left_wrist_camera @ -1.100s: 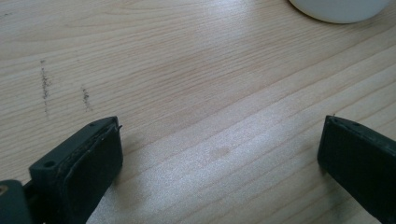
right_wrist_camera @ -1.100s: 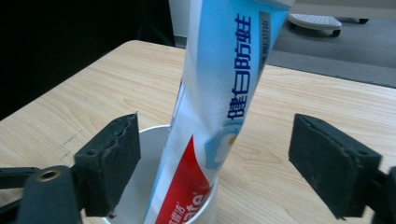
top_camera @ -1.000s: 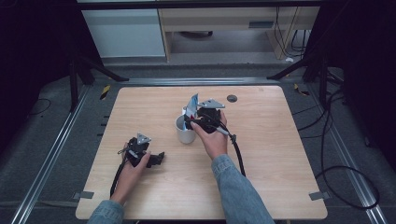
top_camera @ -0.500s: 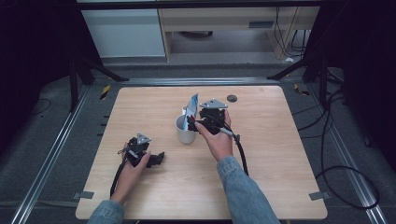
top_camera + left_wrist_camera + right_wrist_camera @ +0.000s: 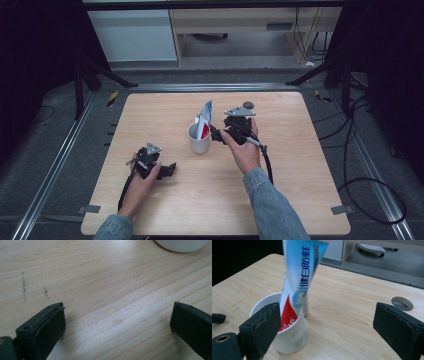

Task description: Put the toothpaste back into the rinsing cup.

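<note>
A white cup stands near the middle of the wooden table. A blue, white and red toothpaste tube stands in it and leans on the rim. My right gripper is just right of the cup, and its jaws have just been opening. In the right gripper view the tube and cup sit beside and behind the left jaw. The right gripper is open with nothing between its pads. My left gripper rests open on the table at front left. In its own view the left gripper frames bare wood.
A small white upright item stands just behind the cup. A round grey grommet is set in the tabletop beyond the right gripper. The cup's base lies ahead of the left gripper. Dark floor and metal rails surround the table.
My right gripper has drawn back to the right, away from the cup, leaving the tube standing in it. The left hand has stayed still.
</note>
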`<state>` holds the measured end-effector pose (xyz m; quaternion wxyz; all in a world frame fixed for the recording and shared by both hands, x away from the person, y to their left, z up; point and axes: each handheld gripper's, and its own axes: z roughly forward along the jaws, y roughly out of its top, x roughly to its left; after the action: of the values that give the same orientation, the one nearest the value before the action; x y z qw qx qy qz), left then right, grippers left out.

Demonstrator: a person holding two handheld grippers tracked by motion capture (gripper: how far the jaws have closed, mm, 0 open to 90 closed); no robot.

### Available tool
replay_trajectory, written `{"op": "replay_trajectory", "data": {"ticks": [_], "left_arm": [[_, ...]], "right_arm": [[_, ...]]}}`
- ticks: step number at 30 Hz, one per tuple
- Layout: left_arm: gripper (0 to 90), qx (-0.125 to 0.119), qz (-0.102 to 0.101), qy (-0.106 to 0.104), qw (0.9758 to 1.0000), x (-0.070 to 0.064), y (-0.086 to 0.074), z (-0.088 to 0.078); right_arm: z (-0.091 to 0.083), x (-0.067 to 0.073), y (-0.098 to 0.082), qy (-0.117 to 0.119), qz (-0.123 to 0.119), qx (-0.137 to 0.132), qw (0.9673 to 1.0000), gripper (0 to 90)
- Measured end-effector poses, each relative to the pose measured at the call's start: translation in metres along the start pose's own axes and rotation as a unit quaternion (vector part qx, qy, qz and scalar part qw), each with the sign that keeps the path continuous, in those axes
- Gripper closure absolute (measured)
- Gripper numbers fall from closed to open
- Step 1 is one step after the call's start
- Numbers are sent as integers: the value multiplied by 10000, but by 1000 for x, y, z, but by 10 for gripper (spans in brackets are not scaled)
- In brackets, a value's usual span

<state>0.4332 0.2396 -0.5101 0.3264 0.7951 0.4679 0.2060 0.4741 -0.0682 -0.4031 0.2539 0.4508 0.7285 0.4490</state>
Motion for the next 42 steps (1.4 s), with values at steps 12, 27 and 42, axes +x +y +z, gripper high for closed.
{"op": "replay_trajectory", "data": {"ticks": [12, 27, 42], "left_arm": [[0, 12, 7, -2, 10000, 0, 0, 0], [0, 11, 5, -2, 10000, 0, 0, 0], [0, 10, 6, -2, 10000, 0, 0, 0]], "right_arm": [[-11, -14, -4, -163, -46, 78, 9998, 76], [-30, -41, -18, -408, -70, 166, 9990, 72], [-54, -76, -45, -694, -106, 437, 9966, 71]]}}
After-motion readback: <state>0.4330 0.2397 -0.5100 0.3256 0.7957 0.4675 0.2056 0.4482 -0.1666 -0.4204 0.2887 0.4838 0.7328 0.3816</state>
